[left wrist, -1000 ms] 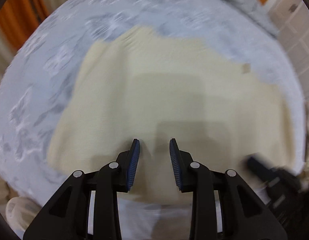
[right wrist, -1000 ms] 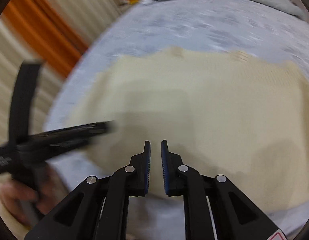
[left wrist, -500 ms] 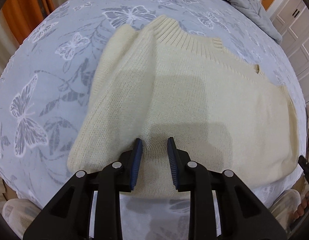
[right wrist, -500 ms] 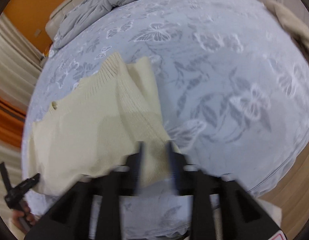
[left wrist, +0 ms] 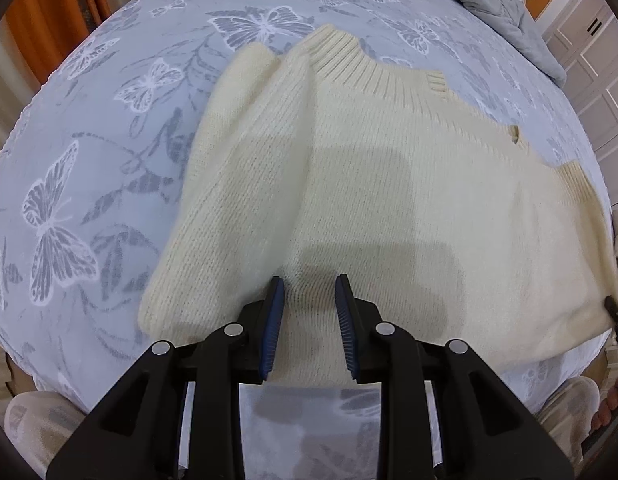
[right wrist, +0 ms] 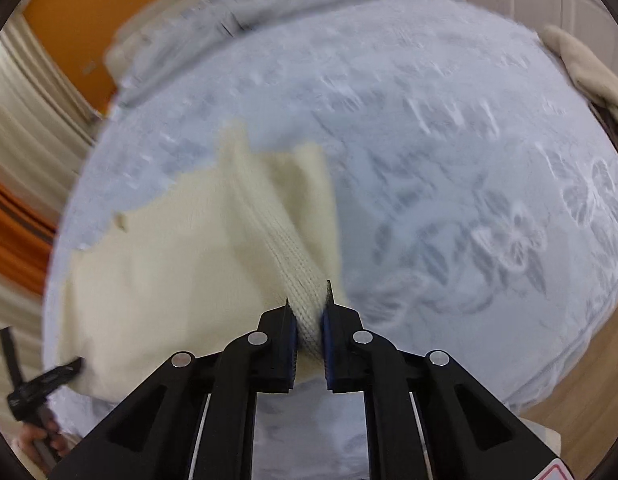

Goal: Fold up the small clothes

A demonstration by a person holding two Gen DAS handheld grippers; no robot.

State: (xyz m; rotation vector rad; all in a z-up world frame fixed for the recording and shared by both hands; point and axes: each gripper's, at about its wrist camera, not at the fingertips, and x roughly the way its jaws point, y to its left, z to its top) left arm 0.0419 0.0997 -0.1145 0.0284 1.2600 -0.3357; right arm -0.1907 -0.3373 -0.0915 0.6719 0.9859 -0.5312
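A cream knit sweater (left wrist: 389, 200) lies on the butterfly-print bed cover (left wrist: 89, 160), its ribbed collar at the far side and one sleeve folded along its left. My left gripper (left wrist: 309, 284) is open and empty, its fingertips over the sweater's near hem. In the right wrist view, my right gripper (right wrist: 308, 296) is shut on a bunched edge of the sweater (right wrist: 169, 260) at its right side and lifts it off the bed cover (right wrist: 449, 160). The left gripper shows as a dark shape at the lower left of the right wrist view (right wrist: 41, 380).
A grey blanket (left wrist: 501, 4) lies bunched at the far end of the bed. A beige garment (right wrist: 589, 72) sits at the bed's right edge. Orange curtains (left wrist: 49, 8) hang at the left; white cabinet doors (left wrist: 589, 60) stand at the right. Wooden floor (right wrist: 581, 380) shows beyond the bed's near corner.
My right gripper swung to the sweater's right side and closed on its edge, lifting it. My left gripper settled at the near hem, still open. The sweater now lies spread out.
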